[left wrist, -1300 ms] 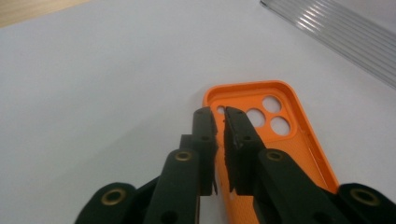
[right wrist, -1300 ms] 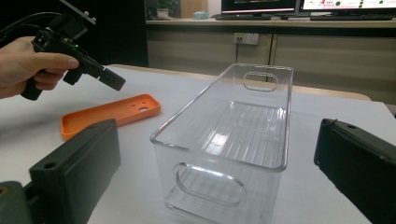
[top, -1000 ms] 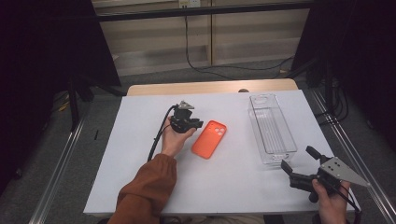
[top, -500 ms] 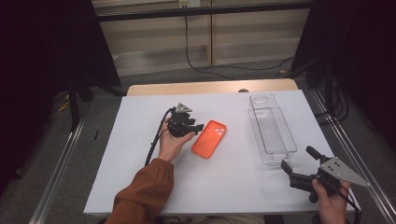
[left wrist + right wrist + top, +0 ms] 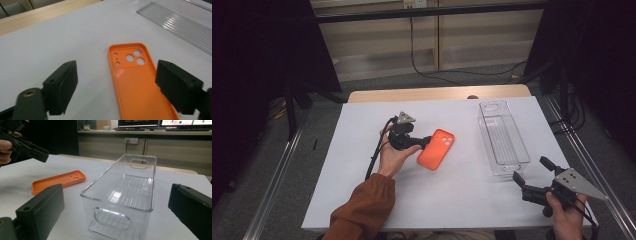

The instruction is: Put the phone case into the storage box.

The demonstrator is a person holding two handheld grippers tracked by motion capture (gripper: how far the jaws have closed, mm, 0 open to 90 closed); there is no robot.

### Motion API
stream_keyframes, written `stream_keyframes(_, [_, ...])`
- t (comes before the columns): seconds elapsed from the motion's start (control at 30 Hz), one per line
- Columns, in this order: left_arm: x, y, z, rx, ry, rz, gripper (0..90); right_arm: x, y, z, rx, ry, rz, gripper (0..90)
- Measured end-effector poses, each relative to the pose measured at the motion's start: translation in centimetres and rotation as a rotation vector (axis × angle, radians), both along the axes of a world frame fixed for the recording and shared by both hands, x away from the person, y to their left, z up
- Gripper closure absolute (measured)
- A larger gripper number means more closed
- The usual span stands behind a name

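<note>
Left gripper (image 5: 115, 82): jaws spread wide and just opened further, pads bare; the orange phone case (image 5: 136, 80) lies inner face up on the table between and beyond them, touched by neither. In the high view the same left gripper (image 5: 421, 144) sits at the case's left edge, its tip just over the near long side of the orange phone case (image 5: 436, 149), the hand (image 5: 391, 155) cupped beneath it and a rust-coloured sleeve (image 5: 362, 210) trailing toward the bottom edge.

Right gripper (image 5: 115, 212): jaws likewise apart and empty, aimed along the clear plastic bin (image 5: 122, 200) from its near short end. Seen from above, the right gripper (image 5: 532, 175) hovers just short of the bin, well to the right of the case.

Surroundings, taken from the case: the clear plastic bin (image 5: 503, 137) stands upright and empty to its right, apart from it, long axis running away from the person; the white table (image 5: 337, 165) extends bare to its left and front; a wooden strip (image 5: 437, 94) borders the far side.

Step in hand, as judged: the case rests free, the left jaws standing clear of it. A pick-up would call for lowering those jaws astride the case's long edges and closing; the thin, flat rim offers little purchase, so a slip is the likely fault.
</note>
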State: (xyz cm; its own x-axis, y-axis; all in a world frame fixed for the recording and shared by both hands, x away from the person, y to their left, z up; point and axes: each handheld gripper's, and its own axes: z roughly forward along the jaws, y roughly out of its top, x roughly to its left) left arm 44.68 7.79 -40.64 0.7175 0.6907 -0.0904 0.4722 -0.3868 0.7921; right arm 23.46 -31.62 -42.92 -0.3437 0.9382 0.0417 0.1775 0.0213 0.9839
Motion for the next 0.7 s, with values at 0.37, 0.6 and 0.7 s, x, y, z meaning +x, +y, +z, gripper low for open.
stream_keyframes(0.37, [-0.6, 0.0, 0.0, -0.012, 0.026, -0.030, 4.4, 0.0, 0.0, 0.0, 0.001, 0.000, 0.000, 0.0])
stream_keyframes(0.6, [-1.0, -0.1, -0.4, -0.017, 0.051, -0.061, 4.0, 0.0, 0.0, 0.0, 0.000, 0.000, 0.002, 0.0])
stream_keyframes(0.7, [-1.2, -0.3, -0.5, -0.005, 0.064, -0.064, 4.0, 0.0, 0.0, 0.0, 0.000, 0.000, 0.000, 0.0])
